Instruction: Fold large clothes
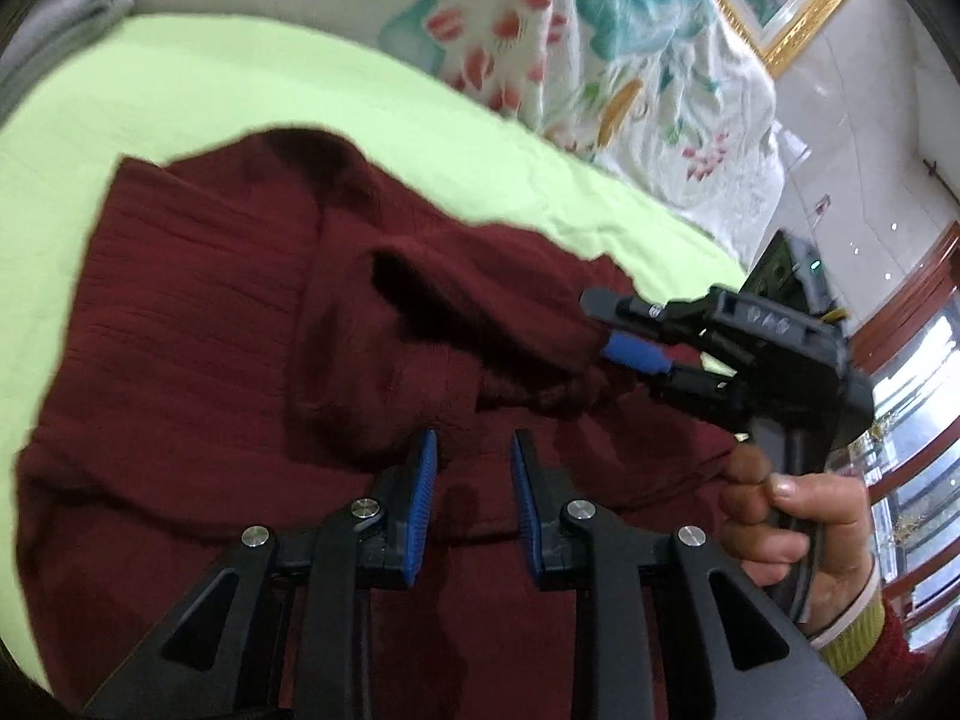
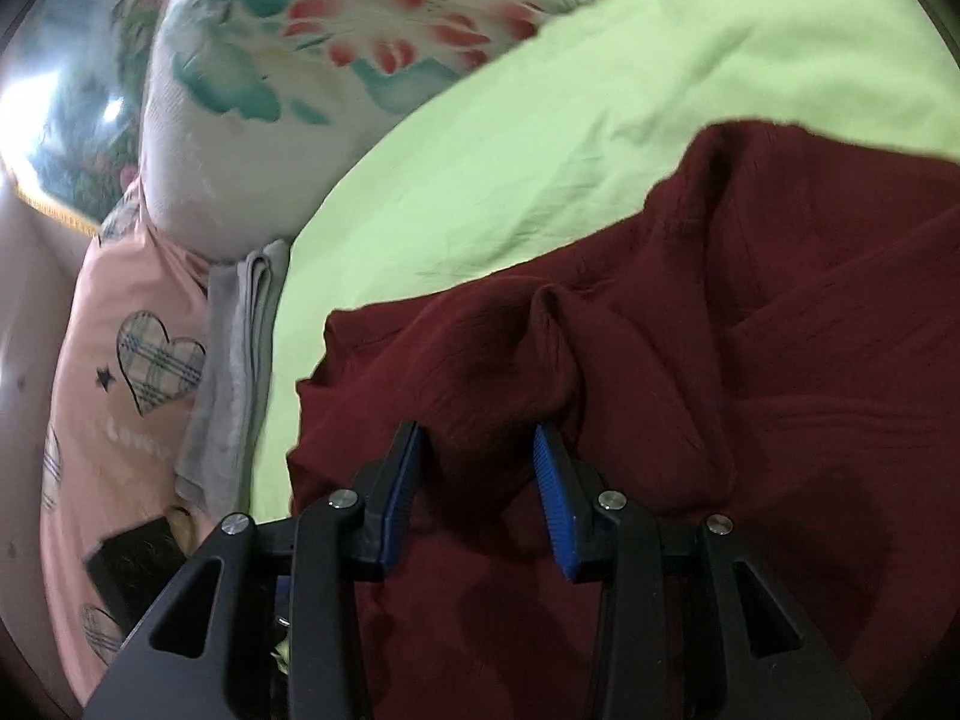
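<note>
Hardly any writing here. The pink pillowcase (image 2: 120, 396) by the bed's edge carries a pale word under its plaid heart (it seems to begin "Love", but blur smears the rest). Small raised marks sit on the right gripper (image 1: 606, 330) body, too blurred to read. Nothing else bears lettering.

Left wrist view: mounted behind the left hand-held gripper (image 1: 473, 450), looking forward and down along its fingers, close over the maroon garment (image 1: 198, 324) on the lime-green bed sheet (image 1: 252, 90); floral quilt (image 1: 600, 42) at 1 o'clock, right hand-held gripper (image 1: 606, 330) at 3 o'clock. Right wrist view: same mounting behind the right hand-held gripper (image 2: 480, 438), tilted down, equally close. Shared by both: garment, sheet, quilt, folded grey cloth (image 2: 240, 348).
</note>
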A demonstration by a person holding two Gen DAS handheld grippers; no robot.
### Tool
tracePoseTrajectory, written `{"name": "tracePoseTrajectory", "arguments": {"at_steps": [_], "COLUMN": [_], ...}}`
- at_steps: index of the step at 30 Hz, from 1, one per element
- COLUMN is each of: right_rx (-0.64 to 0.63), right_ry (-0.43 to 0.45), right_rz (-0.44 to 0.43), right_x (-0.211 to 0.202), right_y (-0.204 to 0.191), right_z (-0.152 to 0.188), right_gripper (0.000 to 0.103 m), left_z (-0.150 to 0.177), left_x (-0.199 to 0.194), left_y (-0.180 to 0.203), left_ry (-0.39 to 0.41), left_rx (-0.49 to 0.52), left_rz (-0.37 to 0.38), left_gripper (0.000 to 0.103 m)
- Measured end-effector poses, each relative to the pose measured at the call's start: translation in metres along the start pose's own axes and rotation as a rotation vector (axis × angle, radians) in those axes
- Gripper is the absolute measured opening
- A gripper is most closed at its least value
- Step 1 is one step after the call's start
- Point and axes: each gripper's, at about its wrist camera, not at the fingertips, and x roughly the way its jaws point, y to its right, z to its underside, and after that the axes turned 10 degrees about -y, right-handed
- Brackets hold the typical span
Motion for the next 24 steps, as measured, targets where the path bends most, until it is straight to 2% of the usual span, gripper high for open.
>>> {"name": "tracePoseTrajectory", "arguments": {"at_steps": [1,4,7,9,11,13,15,18,20,21,22,24], "right_rx": [-0.005,-0.076,-0.144,-0.211,-0.232,-0.236,-0.238,-0.178,-0.170,-0.163,-0.156,-0.121], "right_ry": [0.005,0.051,0.090,0.116,0.103,0.038,-0.004,-0.035,-0.010,0.015,0.033,0.090], "right_rz": [0.002,-0.021,-0.075,-0.102,-0.086,-0.023,0.064,0.061,0.050,0.036,0.024,-0.006], "right_x": [-0.002,-0.024,-0.056,-0.080,-0.088,-0.078,-0.064,-0.056,-0.064,-0.072,-0.077,-0.090], "right_y": [0.000,-0.014,-0.028,-0.035,-0.030,-0.018,-0.007,0.010,0.012,0.013,0.014,0.019], "right_z": [0.001,0.011,0.033,0.059,0.082,0.104,0.118,0.128,0.128,0.125,0.122,0.111], "right_gripper": [0.012,0.007,0.007,0.007,0.007,0.007,0.011,0.013,0.035,0.041,0.045,0.045], "left_z": [-0.002,-0.007,-0.010,-0.007,-0.001,0.006,0.013,0.020,0.021,0.021,0.021,0.019], "left_x": [0.006,0.012,0.009,0.001,-0.006,-0.010,-0.011,-0.017,-0.023,-0.026,-0.029,-0.031], "left_y": [0.001,0.004,0.004,0.002,-0.003,-0.012,-0.022,-0.031,-0.034,-0.035,-0.036,-0.038], "left_ry": [-0.012,-0.020,-0.002,0.023,0.042,0.046,0.038,0.031,0.033,0.036,0.038,0.034], "left_rx": [0.008,0.036,0.042,0.036,0.021,-0.006,-0.038,-0.057,-0.063,-0.063,-0.063,-0.068], "left_rz": [-0.009,-0.032,-0.059,-0.065,-0.059,-0.030,-0.005,0.020,0.045,0.064,0.078,0.116], "left_gripper": [0.025,0.025,0.025,0.025,0.025,0.025,0.026,0.025,0.027,0.032,0.036,0.043]}}
